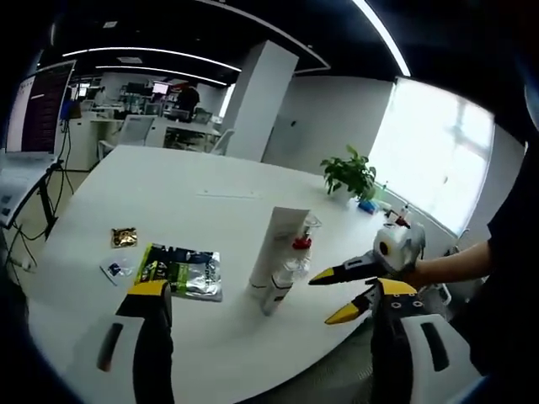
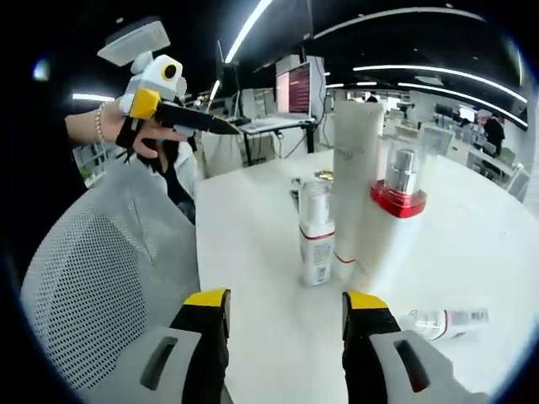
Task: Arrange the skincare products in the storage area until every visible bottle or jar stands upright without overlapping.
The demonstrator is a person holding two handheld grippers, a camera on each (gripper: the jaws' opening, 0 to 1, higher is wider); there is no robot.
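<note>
Now the small bottle lies flat on the counter, just right of the right gripper; both grippers' fingers are spread, empty.

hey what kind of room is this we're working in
Probably an open-plan office: a large white meeting table, monitors on stands, rows of desks under strip lights, and a mesh office chair.

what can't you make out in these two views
- Labels on the tall white tube and small bottle: right gripper view, print too small and blurred.
- Lying bottle: right gripper view, its near end hidden behind the right gripper.
- Foil packet: left gripper view, its near corner hidden by the left gripper; print unreadable.
- Small gold item: left gripper view, too small to identify.
- Potted plant: pot washed out by window glare.
</note>
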